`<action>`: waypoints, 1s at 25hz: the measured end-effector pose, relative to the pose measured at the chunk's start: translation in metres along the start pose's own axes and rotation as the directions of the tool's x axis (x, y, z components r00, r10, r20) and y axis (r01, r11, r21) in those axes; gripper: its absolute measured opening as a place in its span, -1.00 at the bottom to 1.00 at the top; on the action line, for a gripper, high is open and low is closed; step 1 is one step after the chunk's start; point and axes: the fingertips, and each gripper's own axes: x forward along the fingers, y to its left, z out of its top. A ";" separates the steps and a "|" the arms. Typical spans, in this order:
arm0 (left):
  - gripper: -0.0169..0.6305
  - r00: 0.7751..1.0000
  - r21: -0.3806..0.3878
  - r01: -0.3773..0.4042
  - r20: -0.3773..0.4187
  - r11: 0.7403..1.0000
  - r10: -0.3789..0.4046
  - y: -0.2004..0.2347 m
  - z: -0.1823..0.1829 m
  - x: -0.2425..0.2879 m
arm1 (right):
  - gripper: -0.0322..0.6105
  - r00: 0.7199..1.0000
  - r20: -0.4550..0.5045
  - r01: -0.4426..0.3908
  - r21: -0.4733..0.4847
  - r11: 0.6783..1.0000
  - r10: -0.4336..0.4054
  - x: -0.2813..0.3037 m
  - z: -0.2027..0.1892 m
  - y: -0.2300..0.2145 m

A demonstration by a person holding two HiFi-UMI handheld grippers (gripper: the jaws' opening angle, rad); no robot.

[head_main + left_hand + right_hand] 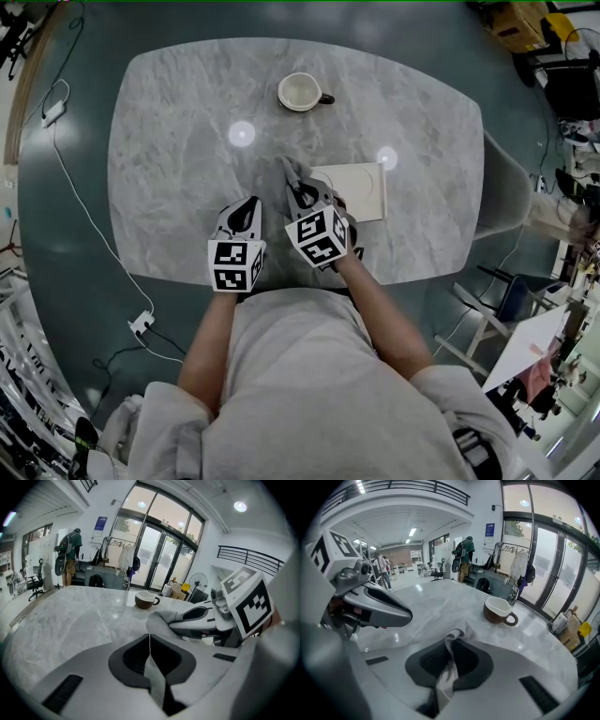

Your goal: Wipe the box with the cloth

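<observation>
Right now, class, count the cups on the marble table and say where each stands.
1. The cup stands near the far edge of the table, beyond the box, handle toward the person's right. No other shows, though the left gripper and right gripper cover a little tabletop.

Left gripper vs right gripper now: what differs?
The right gripper is shut on the cloth; the left gripper is shut with nothing in it. The right gripper is at the near corner of the box; the left gripper is over bare table beside it. Both are shut.
</observation>
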 end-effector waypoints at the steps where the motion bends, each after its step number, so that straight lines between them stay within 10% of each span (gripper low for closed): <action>1: -0.86 1.000 -0.001 -0.001 -0.001 1.000 0.001 -0.001 -0.001 0.000 | -0.79 1.000 0.001 -0.002 -0.001 1.000 0.002 0.000 -0.001 0.001; 25: -0.86 0.998 -0.041 -0.070 -0.007 0.997 0.070 -0.025 -0.024 -0.019 | -0.79 0.994 0.008 -0.107 -0.030 0.994 0.107 -0.037 -0.042 0.047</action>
